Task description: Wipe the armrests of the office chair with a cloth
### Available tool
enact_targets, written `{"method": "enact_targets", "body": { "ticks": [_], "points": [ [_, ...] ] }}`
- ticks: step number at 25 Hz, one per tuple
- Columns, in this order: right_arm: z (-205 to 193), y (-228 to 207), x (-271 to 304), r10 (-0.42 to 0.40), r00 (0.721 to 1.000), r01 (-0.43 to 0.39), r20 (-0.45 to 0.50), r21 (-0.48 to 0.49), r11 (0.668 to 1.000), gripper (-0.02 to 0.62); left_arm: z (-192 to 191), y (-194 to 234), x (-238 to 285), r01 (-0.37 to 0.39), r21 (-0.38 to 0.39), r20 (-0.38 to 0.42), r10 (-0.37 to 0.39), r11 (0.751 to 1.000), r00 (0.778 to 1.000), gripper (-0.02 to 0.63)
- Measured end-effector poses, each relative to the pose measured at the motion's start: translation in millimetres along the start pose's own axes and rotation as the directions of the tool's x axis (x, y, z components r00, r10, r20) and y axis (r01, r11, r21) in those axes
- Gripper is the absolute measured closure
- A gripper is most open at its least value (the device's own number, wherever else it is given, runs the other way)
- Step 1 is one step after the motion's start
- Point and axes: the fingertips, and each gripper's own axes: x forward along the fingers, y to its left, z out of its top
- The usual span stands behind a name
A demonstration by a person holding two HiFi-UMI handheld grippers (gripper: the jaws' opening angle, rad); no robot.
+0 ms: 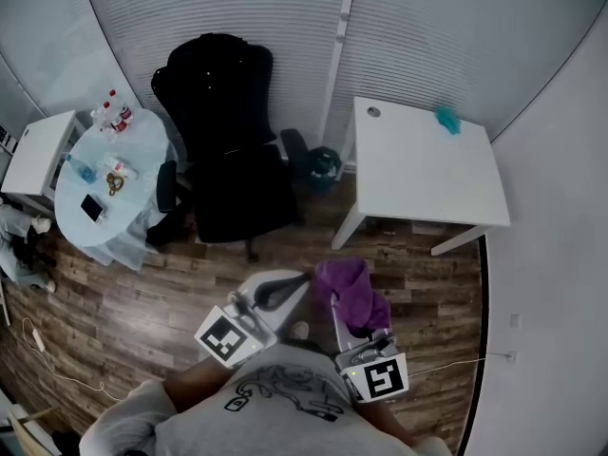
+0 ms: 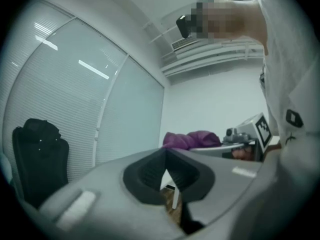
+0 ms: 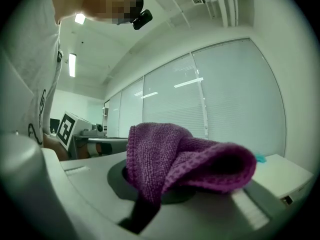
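Pinching the purple cloth in its jaws, right gripper hangs close to the person's torso. Beside it left gripper, jaws pressed together, nothing between. Black office chair well apart ahead, against the blinds.

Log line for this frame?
left gripper: shut, empty | right gripper: shut on purple cloth | office chair: ahead, untouched | wiping: not started

No word, number or brand can be read around you. The cubes on your left gripper and right gripper show only black-and-white square patterns, no letters. Your shirt print and the labels of the bottles on the round table are too small to read.
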Motion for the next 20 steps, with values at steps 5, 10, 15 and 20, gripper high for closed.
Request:
{"method": "enact_targets", "body": {
  "ticks": [5,10,15,20],
  "points": [
    [-8,-20,-11,-0.006,1.0,0.006,-0.004,0.038,0.999,0.565,-13,-15,23,0.003,-0.024,-0.004,-0.003,1.0,1.0,0.604],
    [-13,-31,-7,0.014,1.0,-0.014,-0.016,0.04,0.999,0.565,-16,-11,35,-0.008,-0.027,-0.012,0.008,1.0,1.0,0.604],
    [-19,-43,6,0.024,0.999,-0.023,-0.026,0.027,0.999,0.565,-22,7,43,-0.026,-0.029,-0.021,0.025,0.999,0.999,0.604],
    [-19,-60,33,0.023,0.999,-0.023,-0.033,0.025,0.999,0.565,-20,33,59,-0.024,-0.033,-0.005,0.024,0.999,1.0,0.604]
  ]
}}
